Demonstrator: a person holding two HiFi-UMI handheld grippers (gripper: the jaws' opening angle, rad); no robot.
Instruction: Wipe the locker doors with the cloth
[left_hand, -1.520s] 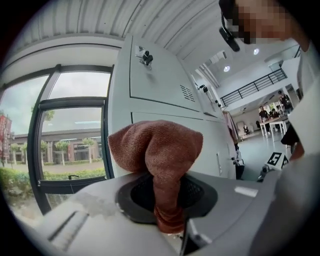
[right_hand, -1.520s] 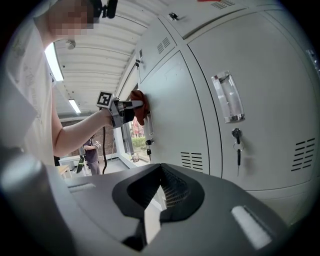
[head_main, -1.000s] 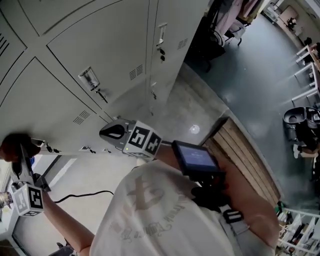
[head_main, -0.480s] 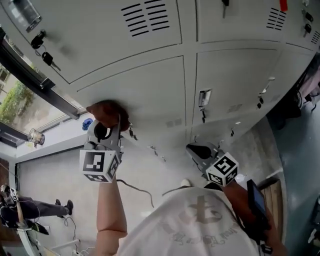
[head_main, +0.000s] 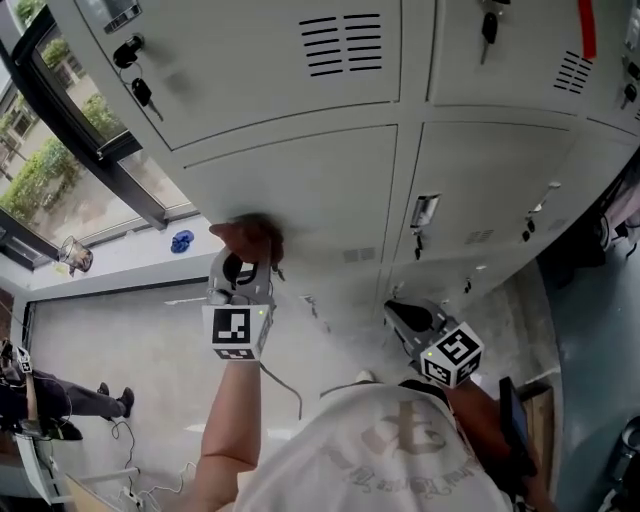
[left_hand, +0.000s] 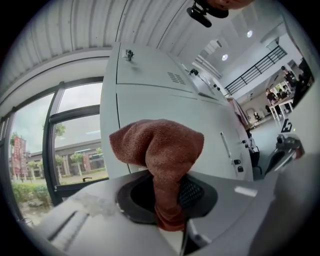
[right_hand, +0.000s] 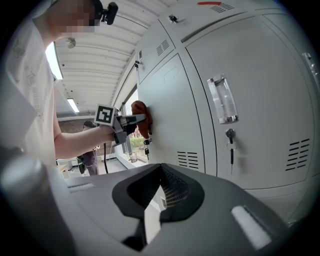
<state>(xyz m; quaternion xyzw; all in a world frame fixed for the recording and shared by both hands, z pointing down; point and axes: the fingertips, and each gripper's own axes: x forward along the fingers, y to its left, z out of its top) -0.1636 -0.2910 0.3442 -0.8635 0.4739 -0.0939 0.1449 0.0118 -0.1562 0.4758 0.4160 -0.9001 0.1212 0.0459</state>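
Rust-brown cloth (head_main: 247, 236) in left gripper (head_main: 243, 258), against locker door (head_main: 310, 185)

At centre left of the head view the cloth (head_main: 247, 235) sits against a locker door (head_main: 310, 190), in the left gripper (head_main: 245, 262) just below it; the right gripper (head_main: 405, 315) lies lower right, apart from the doors; a window (head_main: 60, 170) fills the upper left.

Fig. Person in a white short-sleeved T-shirt (head_main: 400, 455) with faded grey print.
Grey left gripper (head_main: 248, 252) and right gripper (head_main: 393, 310), each bearing a black-and-white marker cube (head_main: 238, 332).
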